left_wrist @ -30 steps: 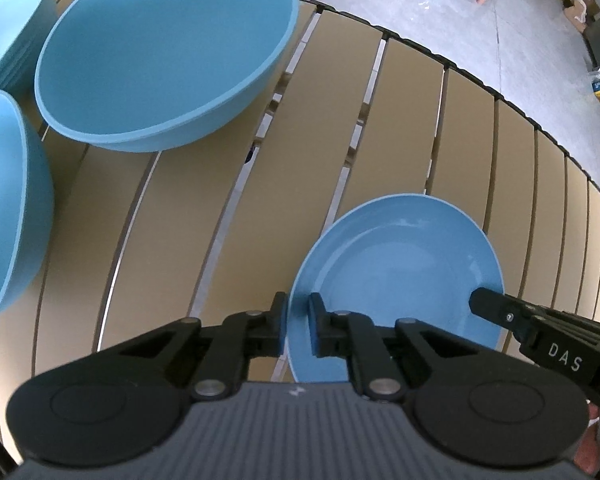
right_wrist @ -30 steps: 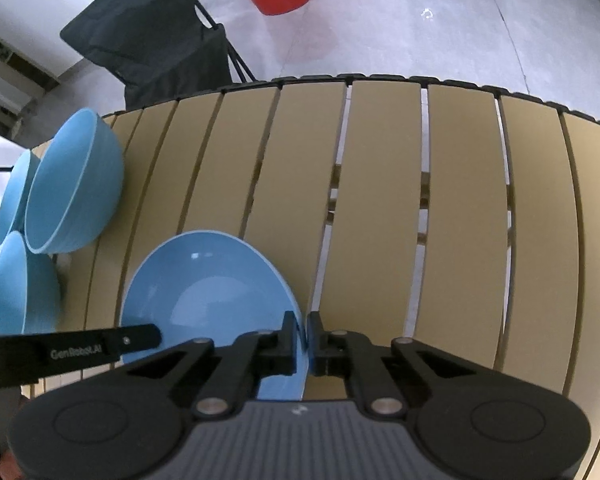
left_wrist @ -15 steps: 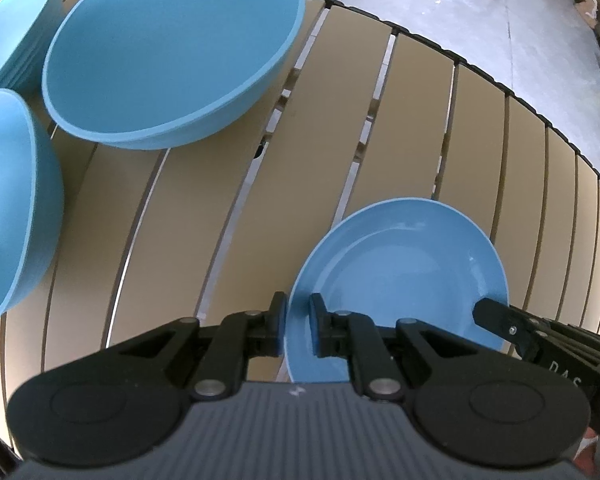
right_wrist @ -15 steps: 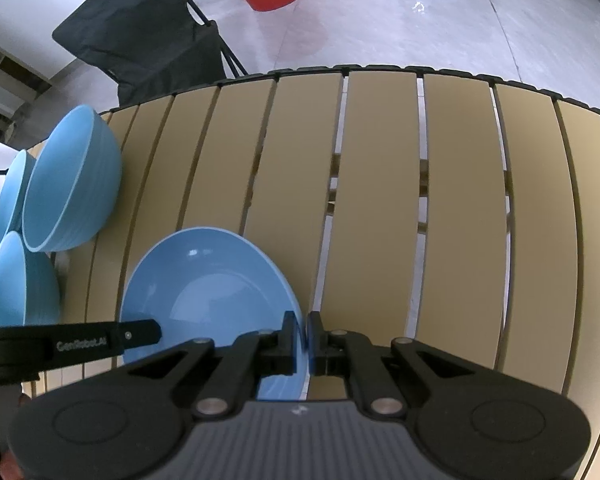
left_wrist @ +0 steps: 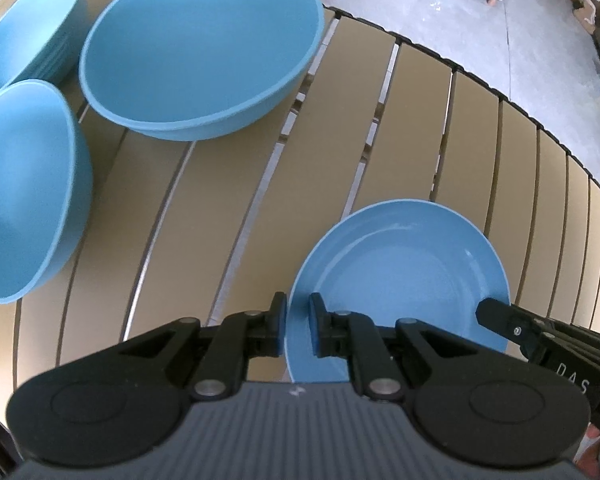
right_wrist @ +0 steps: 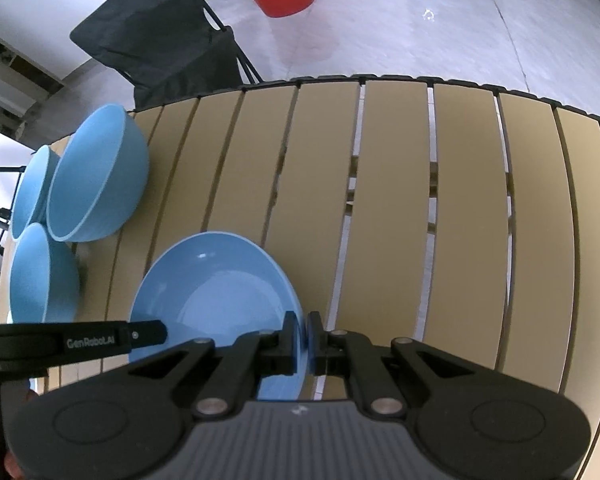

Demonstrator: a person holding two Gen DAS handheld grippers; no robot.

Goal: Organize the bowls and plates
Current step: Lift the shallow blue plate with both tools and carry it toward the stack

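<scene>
Pinching the blue plate by opposite rims, left gripper and right gripper both clamped, I hold it over the slatted worktop, judging it needs level carrying toward the bowls.

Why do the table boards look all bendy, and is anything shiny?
Left wrist view: the fisheye lens bows the straight table slats into curves, and the near bowl at the left edge looks stretched and soft. Right wrist view: same bending; small white glints sit on the plate.
</scene>
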